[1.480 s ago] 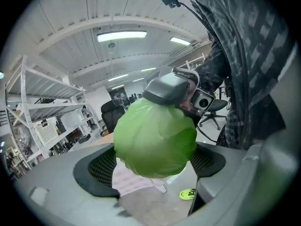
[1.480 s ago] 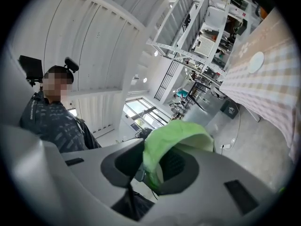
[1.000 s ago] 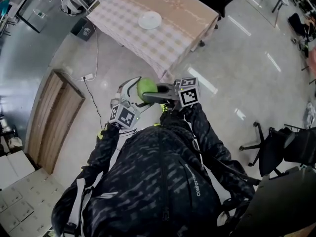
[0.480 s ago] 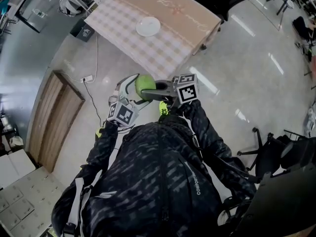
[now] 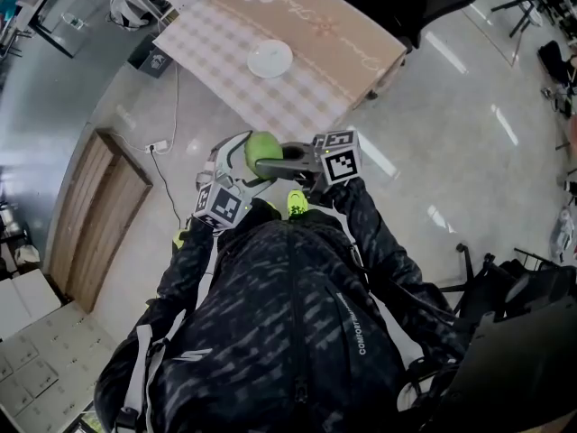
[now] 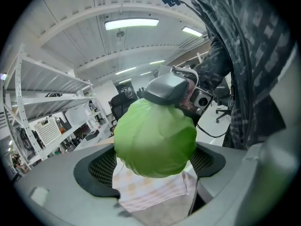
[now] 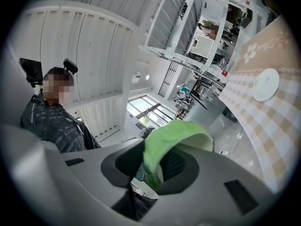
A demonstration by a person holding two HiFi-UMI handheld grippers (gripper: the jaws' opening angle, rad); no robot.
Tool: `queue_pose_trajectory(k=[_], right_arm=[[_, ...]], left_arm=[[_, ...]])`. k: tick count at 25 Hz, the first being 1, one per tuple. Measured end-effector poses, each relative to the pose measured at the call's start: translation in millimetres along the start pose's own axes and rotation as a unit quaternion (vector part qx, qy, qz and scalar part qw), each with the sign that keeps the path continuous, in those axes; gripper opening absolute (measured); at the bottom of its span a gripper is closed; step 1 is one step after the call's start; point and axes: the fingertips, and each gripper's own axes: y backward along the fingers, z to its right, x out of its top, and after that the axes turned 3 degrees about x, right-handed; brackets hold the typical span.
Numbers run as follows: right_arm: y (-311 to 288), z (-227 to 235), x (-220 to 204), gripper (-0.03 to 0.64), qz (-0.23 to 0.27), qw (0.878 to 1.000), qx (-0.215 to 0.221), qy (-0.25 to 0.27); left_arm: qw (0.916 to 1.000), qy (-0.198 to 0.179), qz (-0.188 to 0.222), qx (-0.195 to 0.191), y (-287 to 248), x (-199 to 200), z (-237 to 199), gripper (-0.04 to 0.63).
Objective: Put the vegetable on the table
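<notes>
Currently holds the cabbage (image 5: 260,148) aloft over the floor (image 5: 424,124), well short of the table (image 5: 315,57), clamped by both left tongs (image 5: 240,159) and right tongs (image 5: 272,163), and risks dropping it should the right's thin leaf-edge grip slip.

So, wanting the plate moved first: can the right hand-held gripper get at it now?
Probably not: the right hand-held gripper is shut on the cabbage, and the plate lies on the table well ahead.
</notes>
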Motion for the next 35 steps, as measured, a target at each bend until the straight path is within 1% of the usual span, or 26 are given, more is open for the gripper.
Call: queue_pose_trajectory(k=[5, 11, 17, 35], right_arm=[[1.2, 11.2, 13.6, 0.086, 0.005, 1.000, 0.001, 0.002], [-1.2, 27.4, 30.6, 0.086, 0.013, 1.000, -0.005, 0.003], [-3.2, 49.6, 50.0, 0.086, 0.022, 1.000, -0.017, 0.000], [-15.7, 120.5, 104.2, 0.087, 0.056, 0.997, -0.051, -0.018]], left_arm=[[1.0000, -0.006, -0.001, 0.000, -8.5, -1.6, -15.5, 0.468], [0.9999, -0.009, 0.002, -0.008, -18.3, -6.3, -35.8, 0.468], [0.9997, -0.015, 0.004, -0.020, -31.8, -14.6, -59.5, 0.468], [0.9979, -0.014, 0.003, -0.063, -65.4, -49.0, -129.1, 0.468]])
